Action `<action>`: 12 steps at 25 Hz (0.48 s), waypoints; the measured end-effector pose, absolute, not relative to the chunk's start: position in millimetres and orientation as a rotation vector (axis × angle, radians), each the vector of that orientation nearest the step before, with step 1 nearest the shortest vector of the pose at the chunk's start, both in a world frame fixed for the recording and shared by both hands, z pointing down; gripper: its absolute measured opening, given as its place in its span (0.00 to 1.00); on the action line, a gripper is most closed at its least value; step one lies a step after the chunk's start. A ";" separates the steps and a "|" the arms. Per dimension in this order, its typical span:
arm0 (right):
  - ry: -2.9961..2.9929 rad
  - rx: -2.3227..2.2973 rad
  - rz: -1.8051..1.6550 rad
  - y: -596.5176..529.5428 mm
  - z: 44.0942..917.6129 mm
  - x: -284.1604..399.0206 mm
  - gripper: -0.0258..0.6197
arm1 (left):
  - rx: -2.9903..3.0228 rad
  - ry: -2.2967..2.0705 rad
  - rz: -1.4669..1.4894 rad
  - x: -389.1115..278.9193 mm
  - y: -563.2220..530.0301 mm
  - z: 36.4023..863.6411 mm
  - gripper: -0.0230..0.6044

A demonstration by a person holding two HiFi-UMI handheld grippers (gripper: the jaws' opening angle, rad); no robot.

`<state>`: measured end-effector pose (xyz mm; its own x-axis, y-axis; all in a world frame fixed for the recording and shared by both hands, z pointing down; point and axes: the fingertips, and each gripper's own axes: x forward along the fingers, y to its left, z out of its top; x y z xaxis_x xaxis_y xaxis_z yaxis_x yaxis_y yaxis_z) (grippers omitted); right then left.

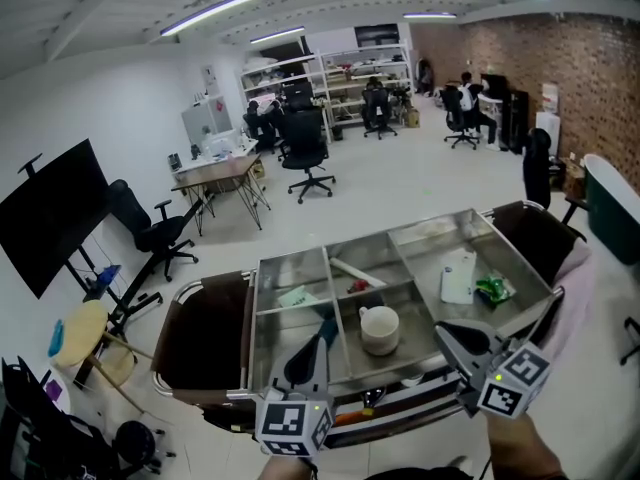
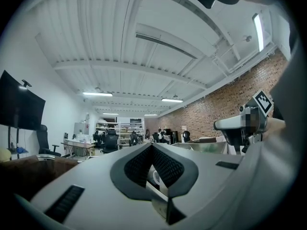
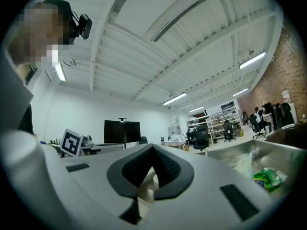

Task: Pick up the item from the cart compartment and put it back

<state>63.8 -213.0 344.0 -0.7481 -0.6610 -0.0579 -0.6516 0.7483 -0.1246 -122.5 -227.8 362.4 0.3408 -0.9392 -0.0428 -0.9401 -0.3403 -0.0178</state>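
Observation:
The steel cart tray (image 1: 300,264) has several compartments. A cream mug (image 1: 379,328) stands in the middle front one; through the gap behind the left jaws a bit of the mug (image 2: 156,178) shows. A white pouch (image 1: 459,276) and a green packet (image 1: 492,289) lie in the right compartment, the green packet (image 3: 268,178) low at the right in the right gripper view. My left gripper (image 1: 326,326) hovers over the cart's front edge just left of the mug, shut and empty. My right gripper (image 1: 442,330) hovers right of the mug, also shut and empty.
A white slip (image 1: 298,296) lies in the left compartment, a pale stick (image 1: 355,271) and a small red piece (image 1: 358,286) in the middle rear one. Brown side panels (image 1: 205,333) flank the cart. Office chairs (image 1: 305,153), desks and seated people fill the room behind.

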 end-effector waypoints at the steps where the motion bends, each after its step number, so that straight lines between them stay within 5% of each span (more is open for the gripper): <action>1: 2.839 -1.079 -0.143 -211.4 344.1 67.2 0.06 | -2.543 1.783 0.046 -122.8 -225.4 362.8 0.04; 12: 2.844 -1.133 -0.184 -208.8 366.5 74.3 0.06 | -2.555 1.787 0.020 -119.5 -206.5 371.1 0.04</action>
<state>74.3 -208.8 366.5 -0.7245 -0.6889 -0.0251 -0.6799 0.7201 -0.1384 -119.5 -206.5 371.1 0.3428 -0.9391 -0.0243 -0.9394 -0.3426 -0.0120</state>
